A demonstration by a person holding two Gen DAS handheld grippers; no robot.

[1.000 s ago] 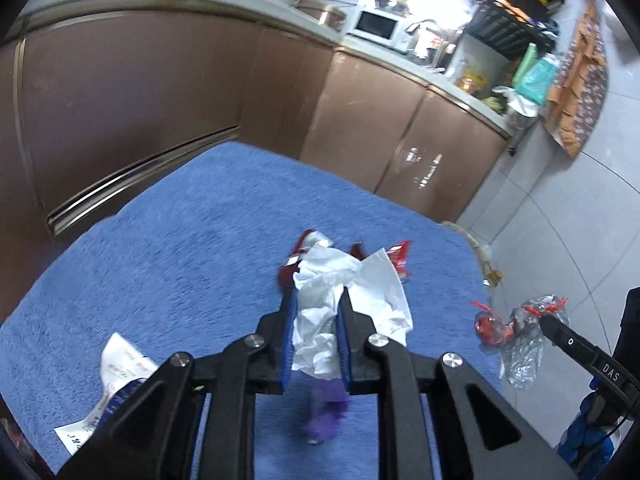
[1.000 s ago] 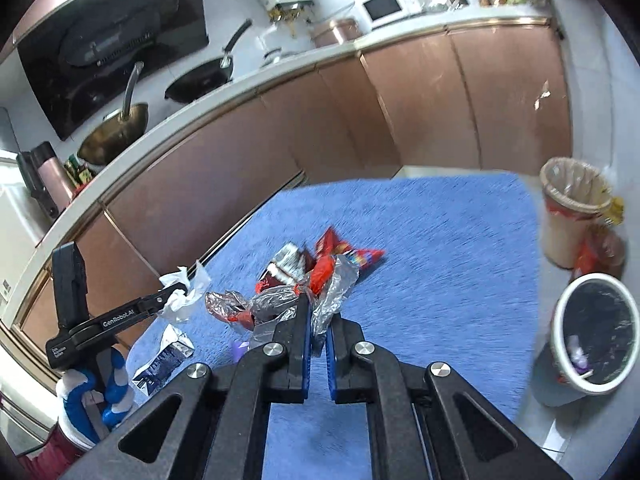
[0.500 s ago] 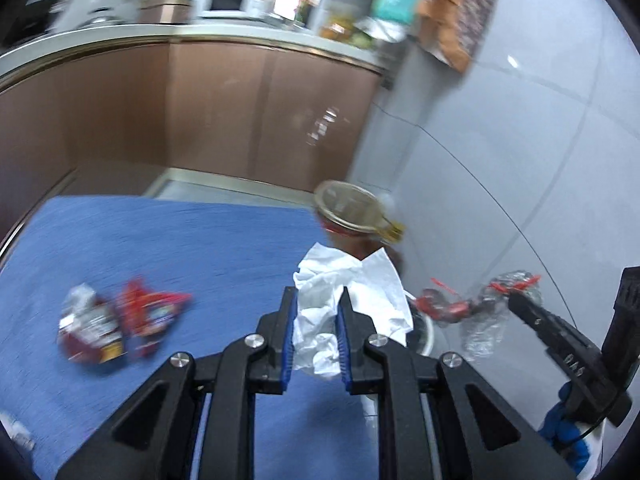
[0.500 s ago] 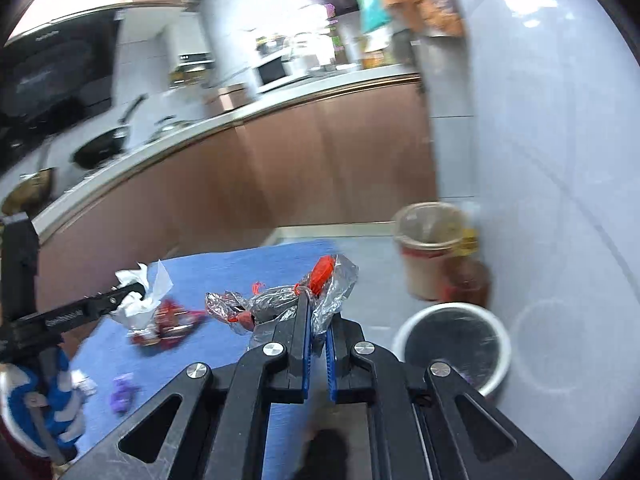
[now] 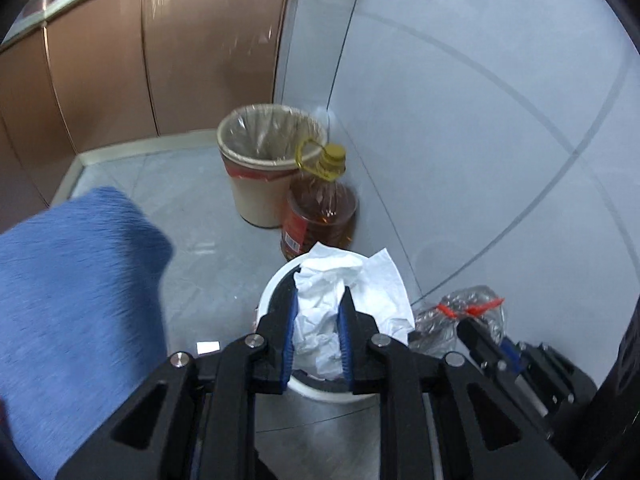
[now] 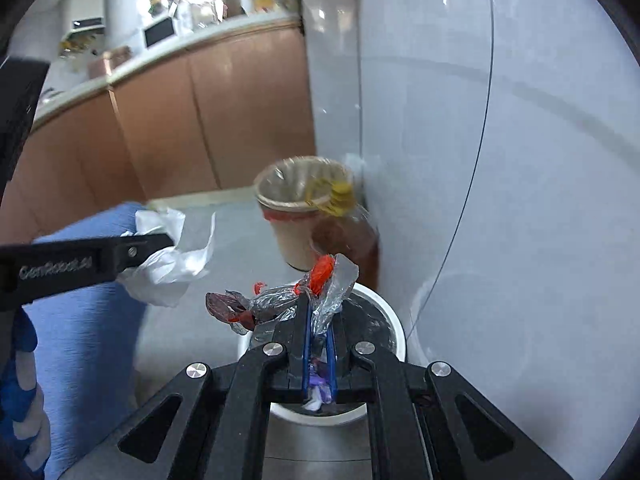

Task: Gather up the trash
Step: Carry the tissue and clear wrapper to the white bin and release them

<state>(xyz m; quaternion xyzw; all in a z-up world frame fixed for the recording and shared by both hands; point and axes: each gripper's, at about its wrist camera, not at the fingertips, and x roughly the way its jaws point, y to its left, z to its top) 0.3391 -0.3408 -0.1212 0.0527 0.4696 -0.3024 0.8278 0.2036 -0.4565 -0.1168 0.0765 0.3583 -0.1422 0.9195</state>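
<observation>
My left gripper (image 5: 318, 300) is shut on a crumpled white tissue (image 5: 344, 284) and holds it over a white round bin (image 5: 272, 292) with a dark inside on the floor. The tissue also shows in the right wrist view (image 6: 172, 256). My right gripper (image 6: 318, 312) is shut on a clear plastic wrapper with red bits (image 6: 288, 292), held over the same white bin (image 6: 394, 320). The wrapper shows at the lower right of the left wrist view (image 5: 460, 316), next to the bin.
A beige bin with a plastic liner (image 5: 264, 160) stands by the white tiled wall (image 5: 480, 120), with a bottle of amber oil (image 5: 320, 216) beside it. The blue cloth-covered table edge (image 5: 72, 280) is at the left. Brown cabinets (image 5: 120, 60) run behind.
Both grippers have swung right, away from the blue table with its leftover wrappers, and now hang over the white bin by the wall. Both keep their loads.
</observation>
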